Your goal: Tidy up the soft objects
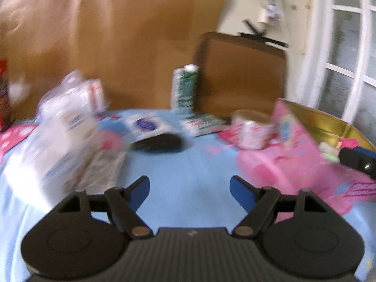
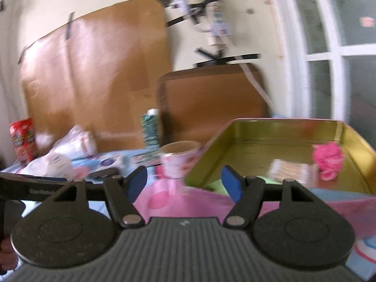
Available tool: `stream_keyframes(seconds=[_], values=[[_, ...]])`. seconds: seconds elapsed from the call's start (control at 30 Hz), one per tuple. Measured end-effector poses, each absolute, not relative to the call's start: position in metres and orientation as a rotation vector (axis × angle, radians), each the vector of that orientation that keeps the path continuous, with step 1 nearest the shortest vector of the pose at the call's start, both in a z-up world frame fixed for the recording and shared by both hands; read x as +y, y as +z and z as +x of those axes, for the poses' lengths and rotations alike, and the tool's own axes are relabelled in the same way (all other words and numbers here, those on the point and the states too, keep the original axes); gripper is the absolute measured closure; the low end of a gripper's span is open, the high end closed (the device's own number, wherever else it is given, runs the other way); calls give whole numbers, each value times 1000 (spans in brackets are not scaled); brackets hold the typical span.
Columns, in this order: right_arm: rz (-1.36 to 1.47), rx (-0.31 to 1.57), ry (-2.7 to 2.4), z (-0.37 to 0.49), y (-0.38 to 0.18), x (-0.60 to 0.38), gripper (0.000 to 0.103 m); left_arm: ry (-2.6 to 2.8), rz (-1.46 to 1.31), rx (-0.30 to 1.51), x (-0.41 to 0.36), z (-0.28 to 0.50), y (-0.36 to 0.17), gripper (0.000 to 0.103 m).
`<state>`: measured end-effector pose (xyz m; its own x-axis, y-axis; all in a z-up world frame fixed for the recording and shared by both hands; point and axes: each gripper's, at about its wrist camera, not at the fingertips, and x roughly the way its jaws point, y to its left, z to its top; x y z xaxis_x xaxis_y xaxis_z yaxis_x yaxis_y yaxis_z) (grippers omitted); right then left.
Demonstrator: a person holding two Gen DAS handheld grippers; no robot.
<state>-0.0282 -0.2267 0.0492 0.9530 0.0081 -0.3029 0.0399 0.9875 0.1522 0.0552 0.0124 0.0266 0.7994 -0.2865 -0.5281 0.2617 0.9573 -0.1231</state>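
Left wrist view: brown cardboard (image 1: 122, 35) covers most of the cream back wall, with a white-framed glass door (image 1: 347, 58) to the right and a brown chair back (image 1: 242, 72) behind the table. The table wears a light-blue cloth (image 1: 195, 164) printed with pink cartoon shapes – all of it blurred. On the left lies a big white pack (image 1: 51, 150) with a clear bag (image 1: 70, 91) behind it; a green carton (image 1: 184, 89) stands at the far edge, a dark flat thing (image 1: 159, 143) lies mid-table, and a paper cup (image 1: 253, 129) sits beside a gold tin (image 1: 329, 122) on the right. The left gripper (image 1: 189, 188) hangs over bare cloth, jaws apart, nothing between them.

In the right wrist view the tin (image 2: 211, 155) is open and near; inside lie a pink fluffy ball (image 2: 327, 162) against the right wall, a pale flat packet (image 2: 291, 170) just beside it, and something green (image 2: 216, 184) at the near wall. The right gripper (image 2: 184, 183) is at the tin's near left corner – jaws apart and empty.
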Motion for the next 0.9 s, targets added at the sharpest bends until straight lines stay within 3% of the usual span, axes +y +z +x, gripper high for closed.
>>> stream_keyframes(seconds=[0.27, 0.73, 0.77, 0.8, 0.83, 0.9], values=[[84, 422, 193, 33, 44, -164, 37, -250, -241, 520, 96, 56, 7, 25], [215, 684, 283, 216, -3, -107, 32, -240, -306, 405, 108, 46, 10, 21], [225, 678, 293, 216, -3, -109, 36, -241, -310, 404, 109, 46, 10, 19], [221, 686, 303, 216, -3, -108, 50, -237, -315, 404, 109, 46, 10, 19], [212, 682, 314, 213, -1, -107, 56, -235, -319, 404, 110, 47, 9, 19], [227, 697, 339, 207, 0, -108, 56, -238, -327, 405, 113, 47, 9, 19]])
